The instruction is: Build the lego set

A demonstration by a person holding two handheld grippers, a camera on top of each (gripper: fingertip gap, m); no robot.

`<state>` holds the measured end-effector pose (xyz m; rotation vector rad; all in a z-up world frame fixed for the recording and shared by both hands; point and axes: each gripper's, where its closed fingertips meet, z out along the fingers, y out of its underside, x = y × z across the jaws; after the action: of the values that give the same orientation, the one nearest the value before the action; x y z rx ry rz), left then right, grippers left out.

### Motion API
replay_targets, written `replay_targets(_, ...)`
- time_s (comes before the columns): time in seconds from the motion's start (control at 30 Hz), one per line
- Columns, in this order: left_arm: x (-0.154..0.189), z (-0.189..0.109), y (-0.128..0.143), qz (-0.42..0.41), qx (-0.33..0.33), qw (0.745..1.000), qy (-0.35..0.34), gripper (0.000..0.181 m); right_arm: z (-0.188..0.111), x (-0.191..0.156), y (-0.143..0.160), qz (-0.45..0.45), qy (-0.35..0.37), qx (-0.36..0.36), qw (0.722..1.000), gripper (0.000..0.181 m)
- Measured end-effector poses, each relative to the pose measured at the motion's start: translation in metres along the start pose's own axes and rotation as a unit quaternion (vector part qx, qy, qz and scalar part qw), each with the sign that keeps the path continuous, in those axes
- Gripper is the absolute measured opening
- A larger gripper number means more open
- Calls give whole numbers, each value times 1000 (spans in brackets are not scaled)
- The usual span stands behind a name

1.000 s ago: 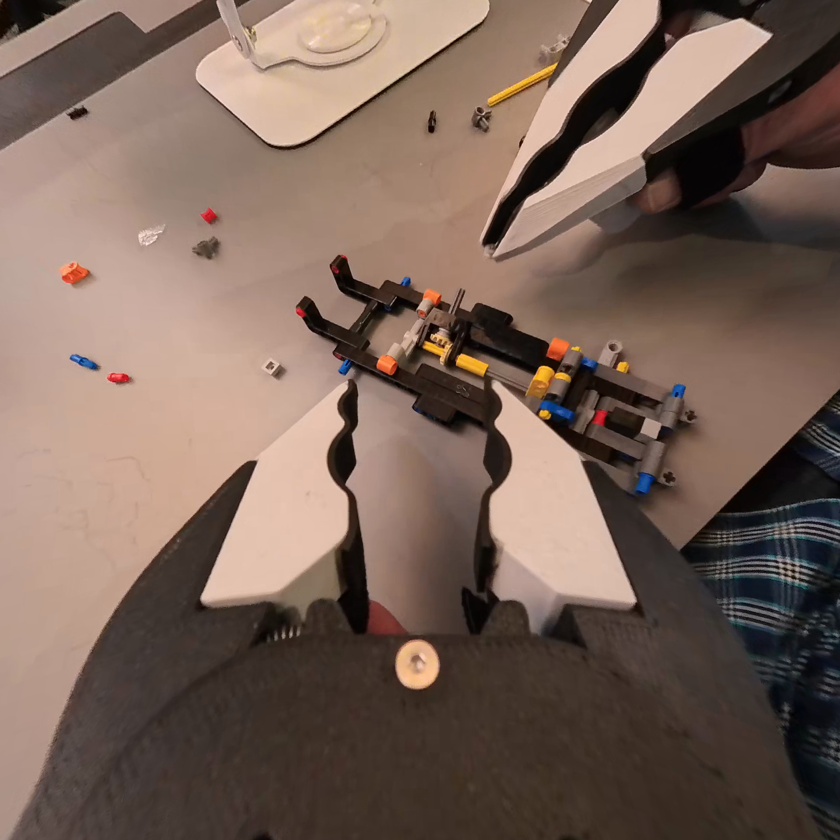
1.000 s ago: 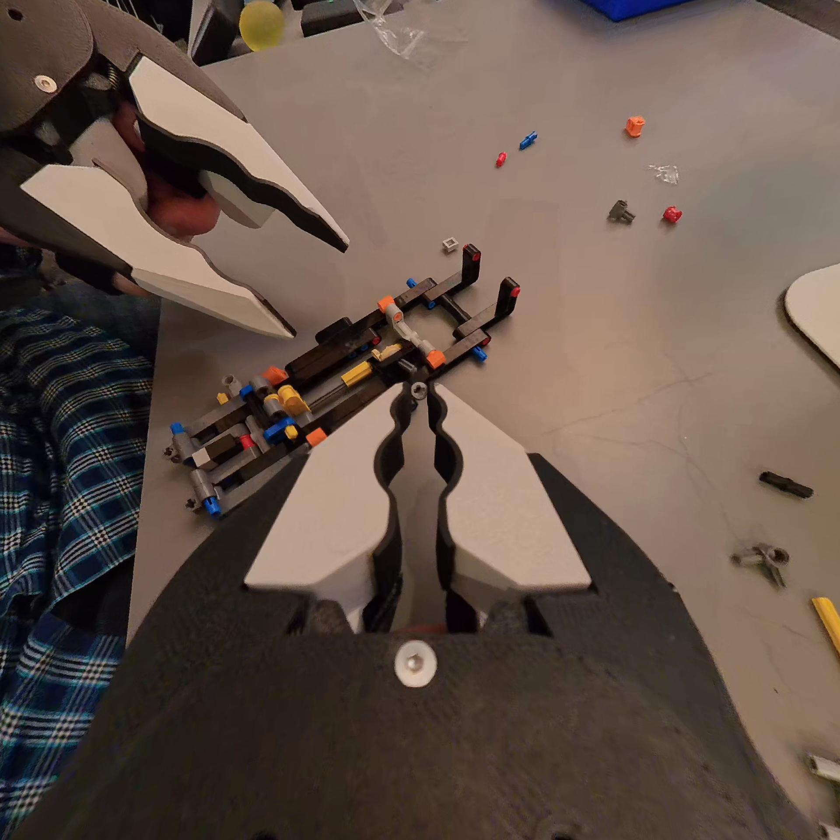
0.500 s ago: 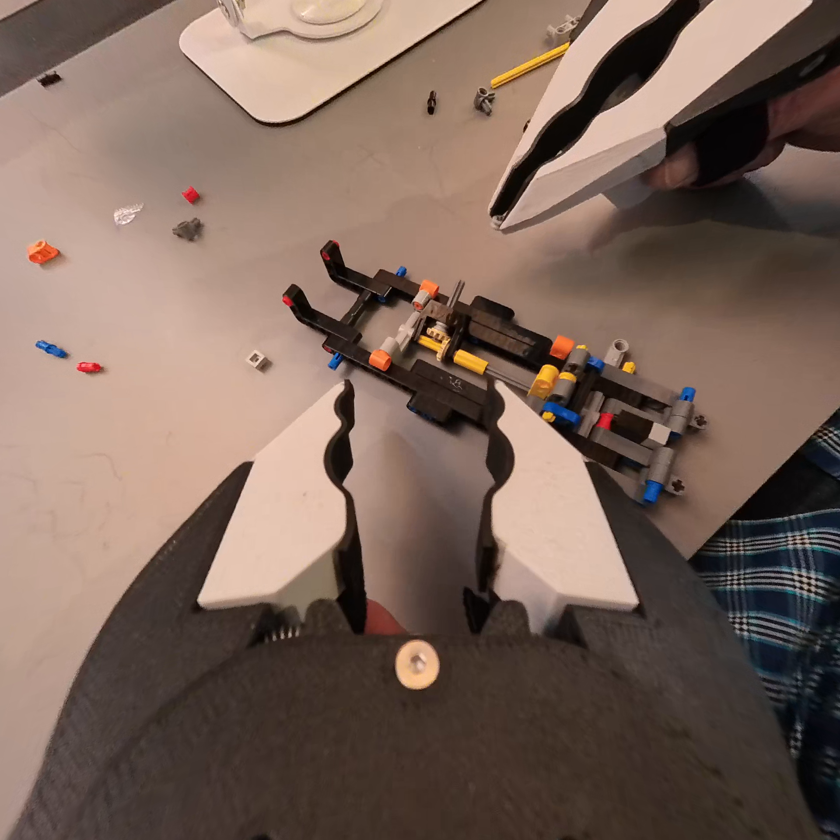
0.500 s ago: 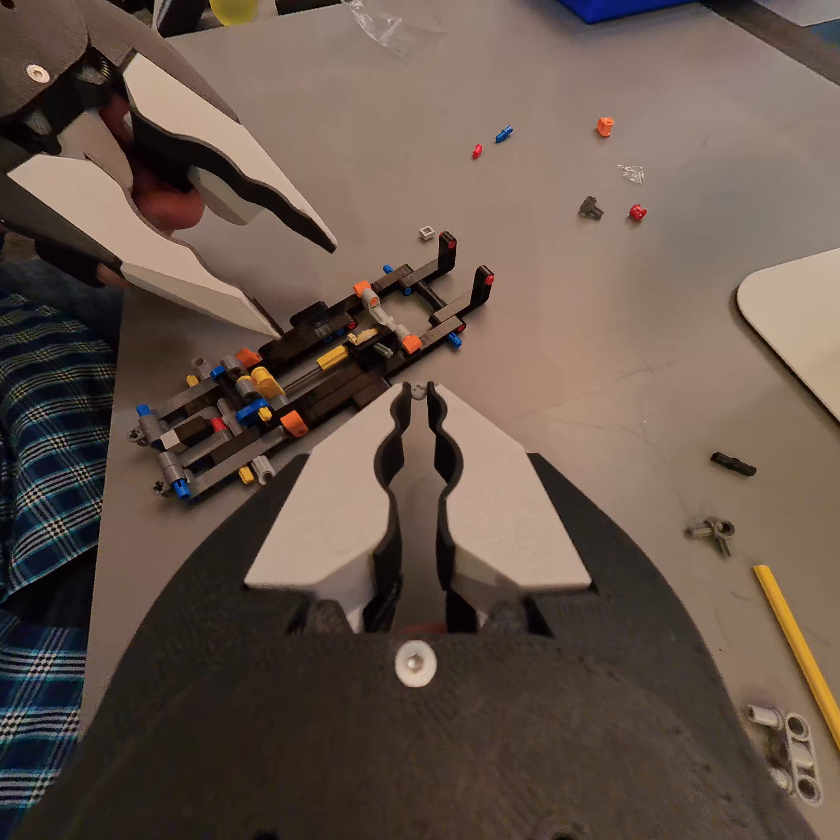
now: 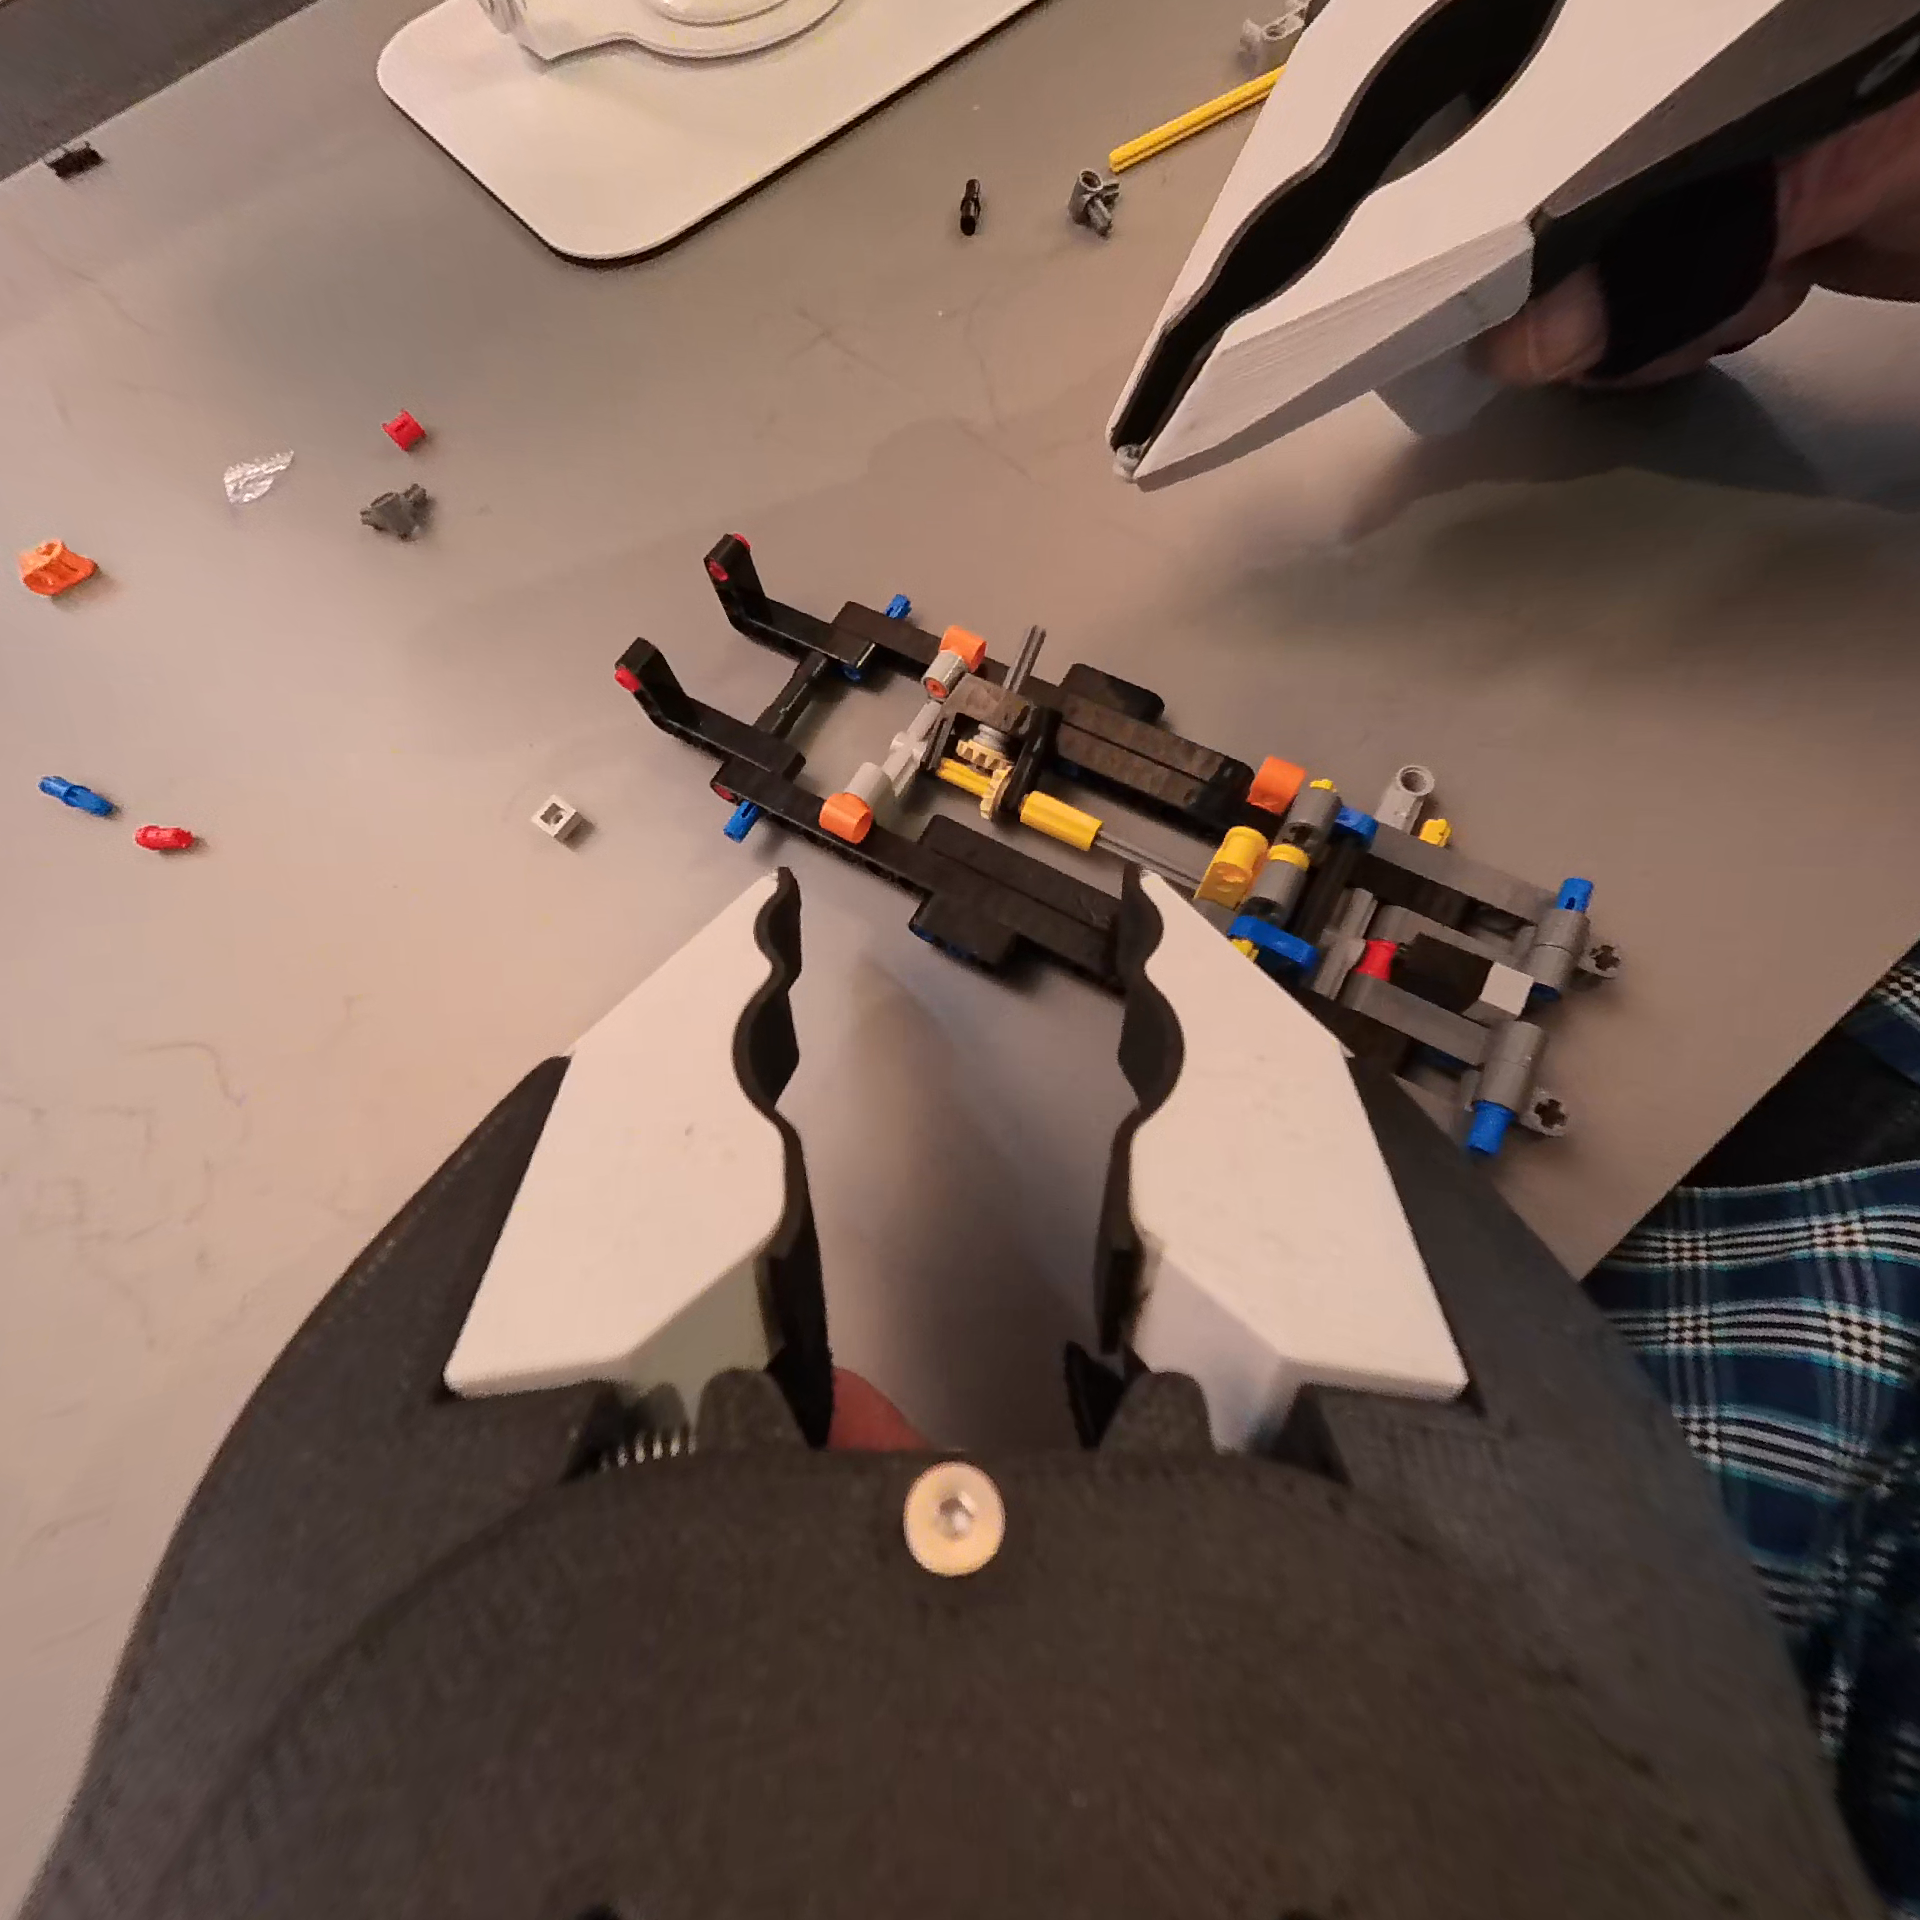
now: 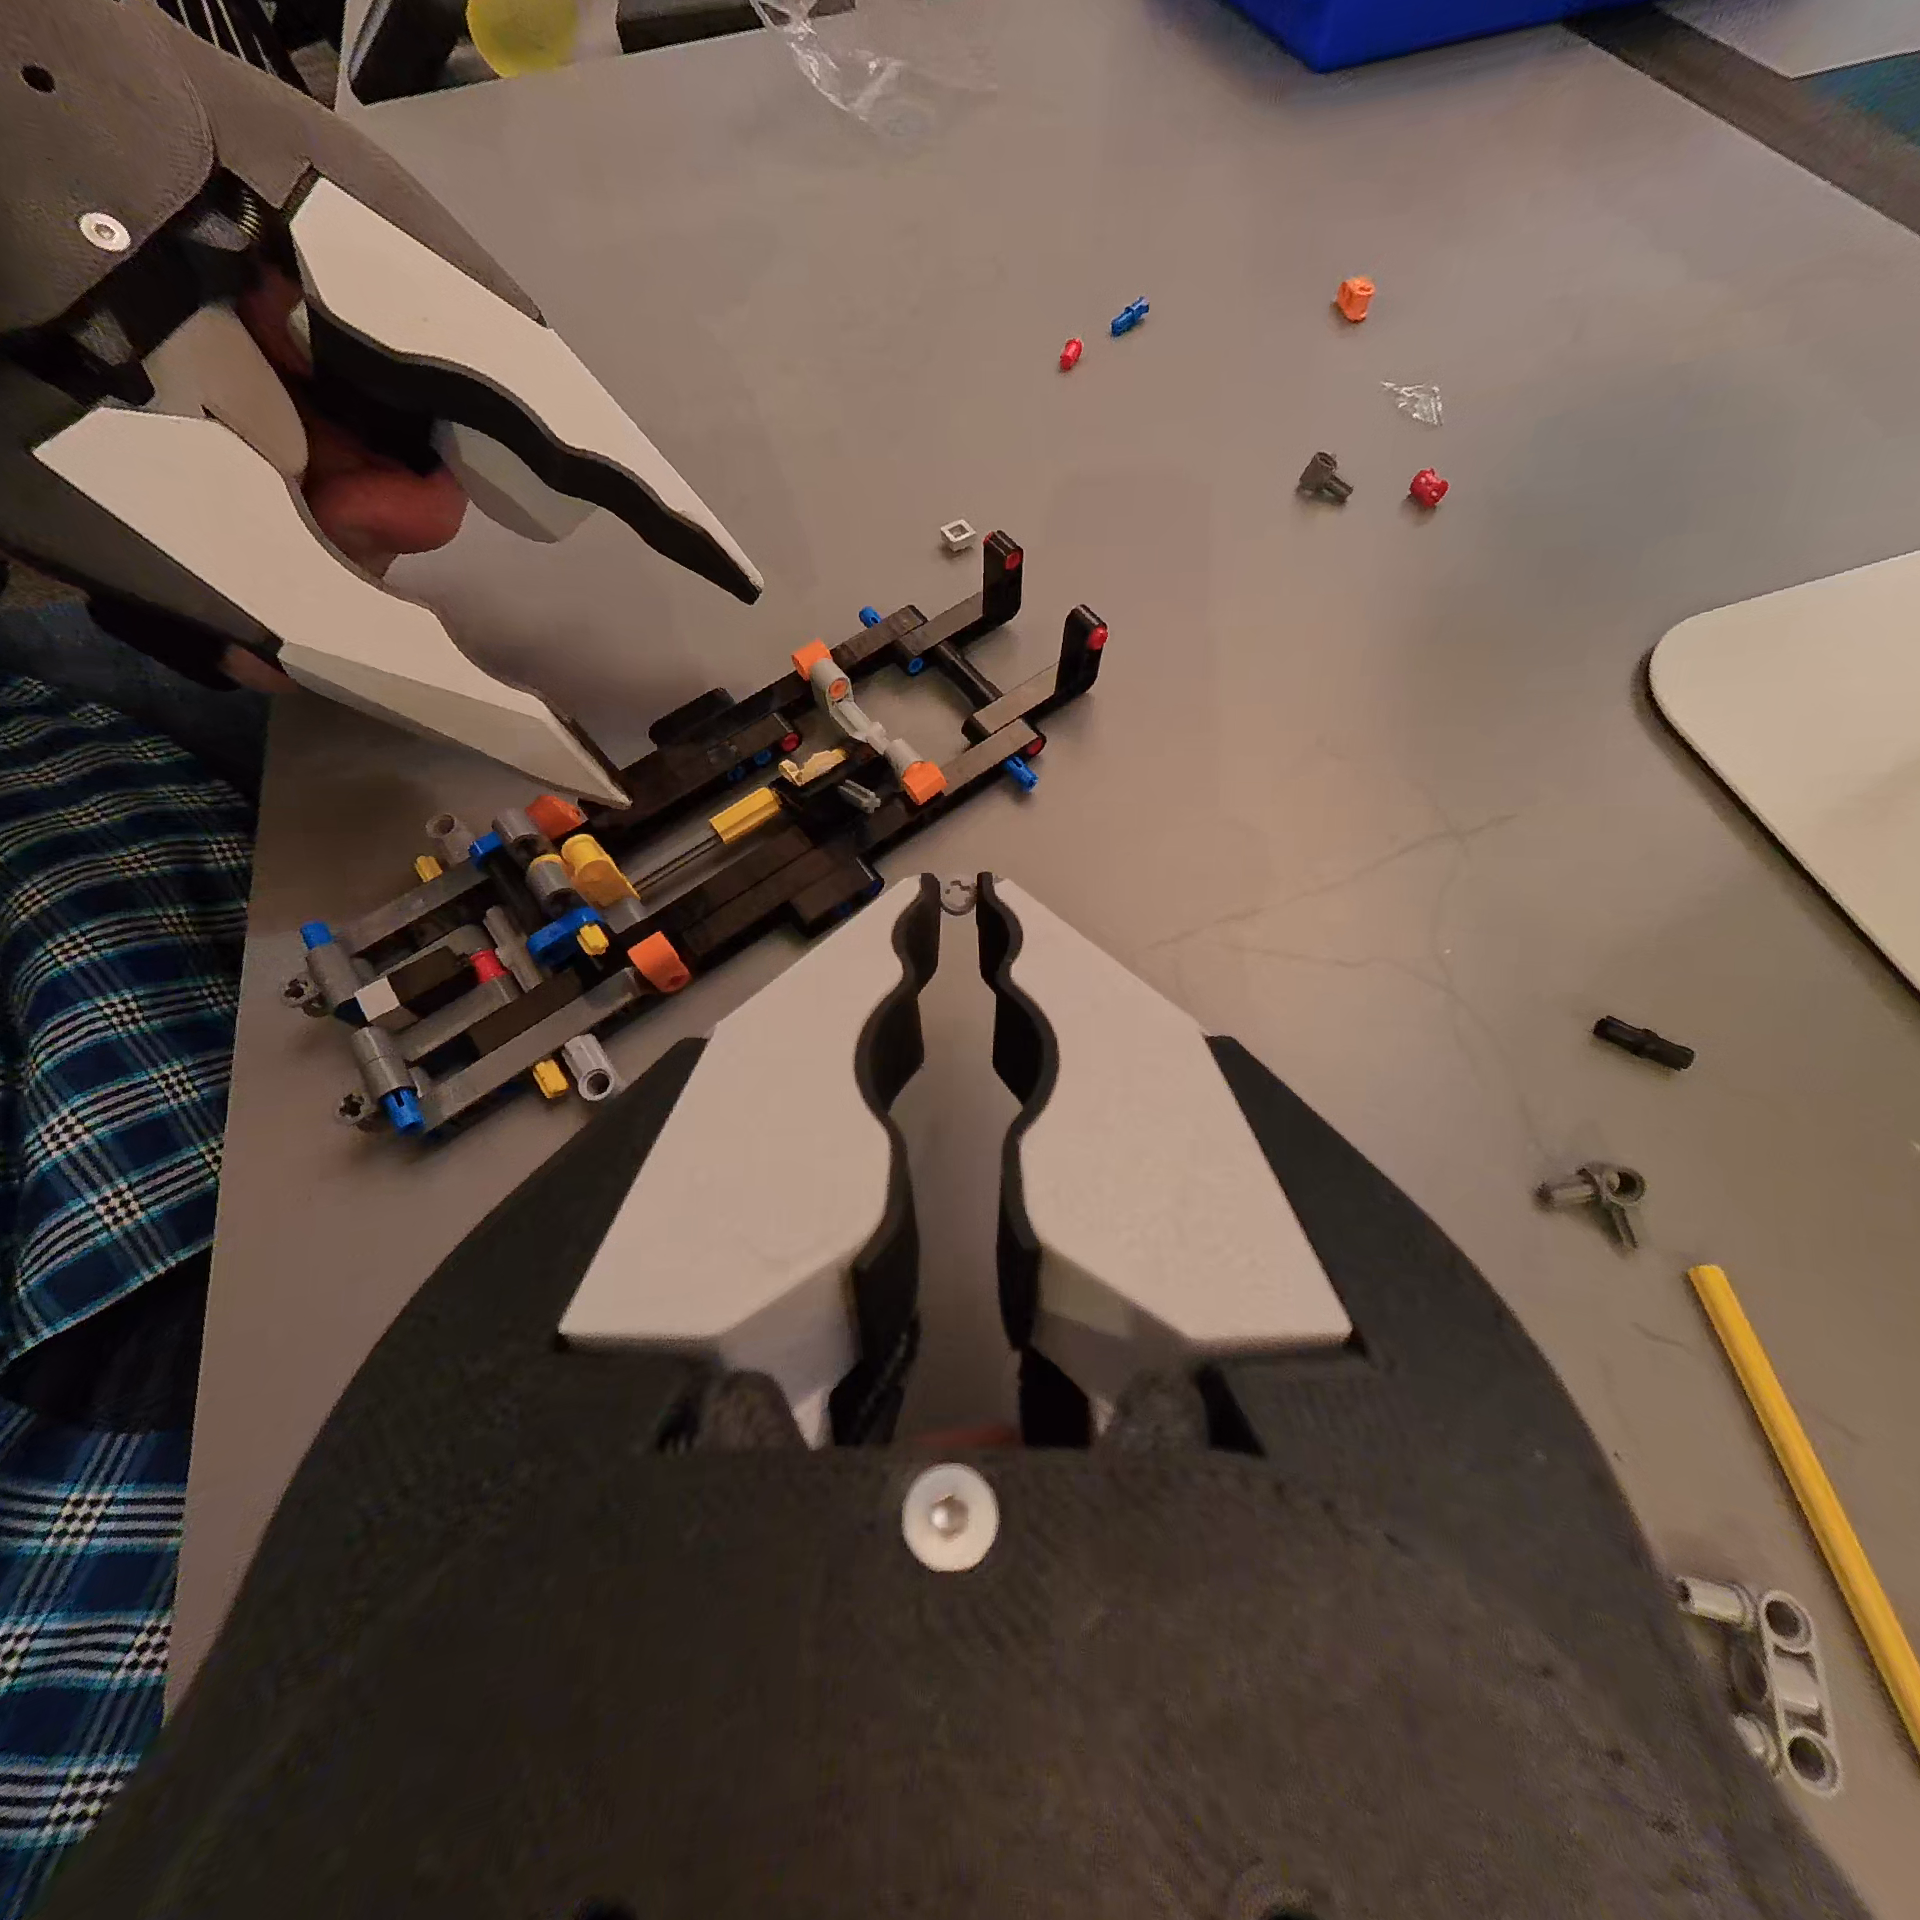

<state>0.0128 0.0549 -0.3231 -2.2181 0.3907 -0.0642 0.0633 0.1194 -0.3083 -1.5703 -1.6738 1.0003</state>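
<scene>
two matching grippers: left gripper [image 5: 961,894], right gripper [image 6: 957,891]. dark grey textured shells, white wedge fingers [image 5: 644,1174] lined with wavy black pads, one silver screw [image 5: 953,1518] centred. black fingerless glove [image 5: 1662,281]; blue plaid clothing [image 5: 1787,1340].

The grey table [image 5: 499,1039] is carrying the long black lego chassis [image 5: 1091,821] near its edge. Loose bits are lying scattered around it: an orange piece [image 5: 54,568], a blue pin [image 5: 75,795], a yellow rod [image 6: 1808,1475], and a white board [image 5: 665,125] is sitting further off.
</scene>
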Motion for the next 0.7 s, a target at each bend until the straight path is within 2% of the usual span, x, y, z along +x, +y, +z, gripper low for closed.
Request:
replay_targets(0.03, 0, 0, 0, 0, 0, 1000, 0, 60, 0, 0, 0, 0, 0, 0, 1000, 4)
replay_targets(0.7, 0, -1, -1, 8, 1, 1000, -6, 60, -2, 2, 2, -5, 5, -3, 1000, 4)
